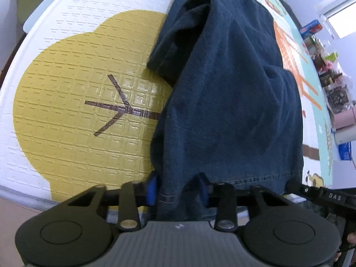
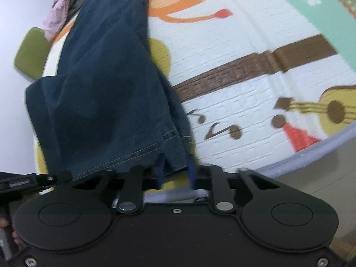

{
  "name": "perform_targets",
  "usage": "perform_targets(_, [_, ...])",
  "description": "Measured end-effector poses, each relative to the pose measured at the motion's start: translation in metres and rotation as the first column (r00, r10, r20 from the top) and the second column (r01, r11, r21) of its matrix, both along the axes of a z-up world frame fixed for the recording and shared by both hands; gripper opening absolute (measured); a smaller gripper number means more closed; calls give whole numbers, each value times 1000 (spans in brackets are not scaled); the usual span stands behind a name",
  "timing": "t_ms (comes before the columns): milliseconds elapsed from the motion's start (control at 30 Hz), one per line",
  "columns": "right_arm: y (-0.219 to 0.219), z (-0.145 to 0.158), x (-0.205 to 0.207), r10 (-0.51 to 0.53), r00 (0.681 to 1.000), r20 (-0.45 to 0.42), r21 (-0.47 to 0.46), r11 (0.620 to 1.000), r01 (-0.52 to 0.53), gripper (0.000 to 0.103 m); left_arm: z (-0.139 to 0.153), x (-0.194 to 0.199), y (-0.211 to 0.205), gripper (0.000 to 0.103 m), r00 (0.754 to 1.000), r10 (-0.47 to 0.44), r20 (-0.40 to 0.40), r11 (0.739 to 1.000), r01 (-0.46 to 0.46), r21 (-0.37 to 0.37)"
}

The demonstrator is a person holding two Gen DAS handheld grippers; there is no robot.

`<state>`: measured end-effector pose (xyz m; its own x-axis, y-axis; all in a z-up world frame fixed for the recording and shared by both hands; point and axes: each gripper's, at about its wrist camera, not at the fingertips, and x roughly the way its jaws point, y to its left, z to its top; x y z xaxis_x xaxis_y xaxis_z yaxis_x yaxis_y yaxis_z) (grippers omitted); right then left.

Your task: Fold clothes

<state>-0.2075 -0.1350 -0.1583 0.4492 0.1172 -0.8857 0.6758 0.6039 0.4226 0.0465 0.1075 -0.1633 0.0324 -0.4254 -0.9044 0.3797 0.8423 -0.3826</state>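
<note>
A pair of dark blue jeans (image 1: 224,93) hangs lifted over the patterned play mat (image 1: 73,120), its stitched hem nearest me. My left gripper (image 1: 178,189) is shut on the hem's left corner, denim bunched between its blue pads (image 1: 151,189). In the right wrist view the same jeans (image 2: 104,89) stretch away to the upper left. My right gripper (image 2: 175,171) is shut on the hem's right corner beside the side seam. The far end of the jeans runs out of view at the top.
The play mat (image 2: 244,115) carries a yellow tree, a brown band and a guitar print. A pink-striped garment (image 2: 60,15) and a green cushion (image 2: 31,53) lie at the mat's far left. Cluttered shelves (image 1: 329,66) stand at the right. Bare floor (image 2: 311,178) borders the mat's near edge.
</note>
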Motion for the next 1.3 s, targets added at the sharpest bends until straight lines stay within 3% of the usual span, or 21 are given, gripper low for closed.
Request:
perform_targets(33, [1, 0, 0, 2, 1000, 2, 4, 1000, -2, 15, 1, -1, 1, 20, 1000, 0, 4, 1000, 0, -9])
perform_targets(133, [4, 6, 0, 11, 1000, 25, 1, 1000, -11, 13, 6, -3, 6, 15, 1000, -14, 19, 999, 15, -34])
perform_targets(667, [4, 76, 21, -31, 965, 261, 22, 999, 27, 12, 54, 23, -1, 12, 996, -56, 71, 967, 72, -245])
perform_targets(1067, [-23, 120, 73, -116, 894, 433, -21, 990, 139, 12, 91, 99, -20, 12, 992, 14, 123, 922, 34, -387])
perform_targets(1300, [-60, 120, 111, -193, 864, 465, 17, 978, 209, 12, 93, 148, -52, 12, 989, 89, 119, 912, -33, -409])
